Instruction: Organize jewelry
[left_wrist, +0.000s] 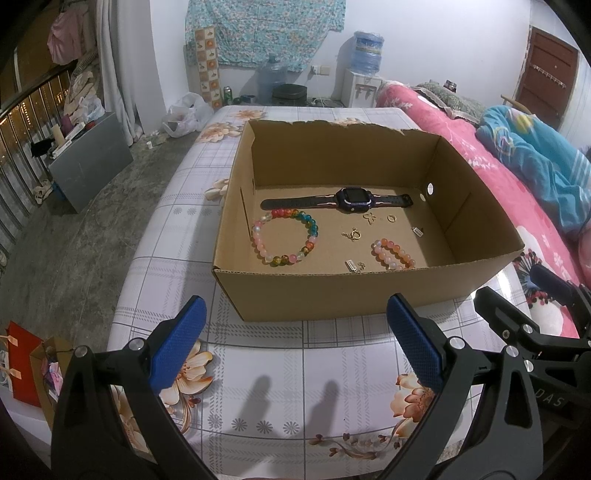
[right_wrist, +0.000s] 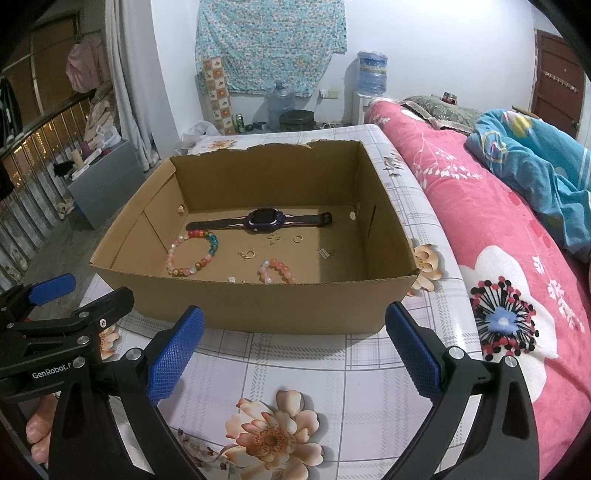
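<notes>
Black tongs (left_wrist: 295, 343) with blue textured pads (right_wrist: 173, 356), silver screws.

From my left wrist view, the cardboard box's (left_wrist: 314, 295) near wall hides part of the pink bracelet (left_wrist: 392, 254); small gold pieces (left_wrist: 354, 234) stay too tiny to identify.

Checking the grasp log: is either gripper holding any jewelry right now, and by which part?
Nothing is held. The left gripper and right gripper are both open and empty.
</notes>
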